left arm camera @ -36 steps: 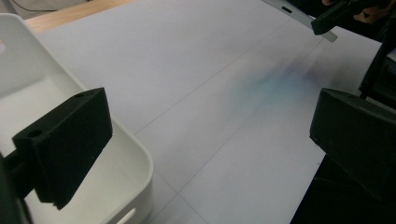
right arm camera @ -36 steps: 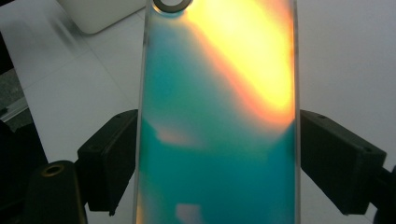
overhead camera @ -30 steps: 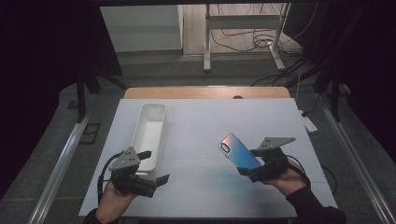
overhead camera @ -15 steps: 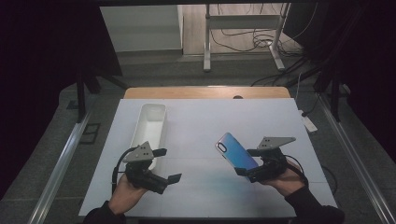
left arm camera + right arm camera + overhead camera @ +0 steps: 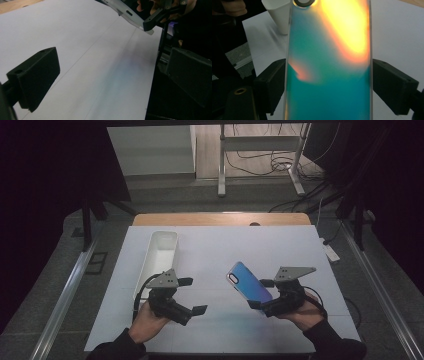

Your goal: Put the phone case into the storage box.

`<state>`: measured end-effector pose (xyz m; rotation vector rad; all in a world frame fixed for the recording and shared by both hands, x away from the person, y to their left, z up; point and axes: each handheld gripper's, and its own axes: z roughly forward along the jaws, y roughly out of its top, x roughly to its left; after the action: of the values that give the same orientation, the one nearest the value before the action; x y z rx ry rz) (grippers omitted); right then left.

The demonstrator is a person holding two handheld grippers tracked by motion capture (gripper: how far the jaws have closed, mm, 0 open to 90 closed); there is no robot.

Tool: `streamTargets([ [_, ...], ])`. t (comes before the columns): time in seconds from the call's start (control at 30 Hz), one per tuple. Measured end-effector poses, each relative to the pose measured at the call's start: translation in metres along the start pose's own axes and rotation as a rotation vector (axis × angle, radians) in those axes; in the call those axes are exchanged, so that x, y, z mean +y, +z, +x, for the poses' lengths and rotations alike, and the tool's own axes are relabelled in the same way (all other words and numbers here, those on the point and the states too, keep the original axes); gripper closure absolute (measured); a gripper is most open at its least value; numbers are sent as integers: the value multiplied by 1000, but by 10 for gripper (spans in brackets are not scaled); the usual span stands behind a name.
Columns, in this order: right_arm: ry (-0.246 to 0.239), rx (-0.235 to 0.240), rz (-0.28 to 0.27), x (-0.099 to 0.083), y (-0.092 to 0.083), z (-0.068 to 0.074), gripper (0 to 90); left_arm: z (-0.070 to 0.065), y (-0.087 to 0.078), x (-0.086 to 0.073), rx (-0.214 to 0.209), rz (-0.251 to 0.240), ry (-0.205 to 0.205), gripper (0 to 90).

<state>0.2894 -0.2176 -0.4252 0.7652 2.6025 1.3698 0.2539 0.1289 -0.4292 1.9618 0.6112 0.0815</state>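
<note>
High view: my right gripper (image 5: pixel 259 294) sits near the right front corner of the bench (image 5: pixel 300 250), its jaws closed on the long edges of a phone (image 5: pixel 248 280) that has an iridescent blue back. The phone is lifted clear of the white surface and tilted, with its camera end pointing away from me toward the middle of the bench. In the right gripper view the phone (image 5: pixel 329 62) stands between my two black pads, each pressing one side edge, with the round lens at the top. My left gripper (image 5: pixel 192 296) is near the left front corner, its jaws spread wide and empty, aimed across the bench toward the right one. A white oblong tray (image 5: pixel 161 251) lies along the left edge, just behind my left gripper. In the left gripper view the pads hover over bare bench.
</note>
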Motion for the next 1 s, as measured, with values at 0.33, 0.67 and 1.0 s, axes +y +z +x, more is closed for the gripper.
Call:
streamTargets([
  [0.33,-20,30,-13,5,3,6,165,-1,14,10,-42,11,18,0],
  [0.67,-30,47,-23,8,4,9,165,-2,29,18,-89,18,30,0],
  [1.0,-42,65,-27,11,6,13,165,-3,41,25,-154,22,51,0],
])
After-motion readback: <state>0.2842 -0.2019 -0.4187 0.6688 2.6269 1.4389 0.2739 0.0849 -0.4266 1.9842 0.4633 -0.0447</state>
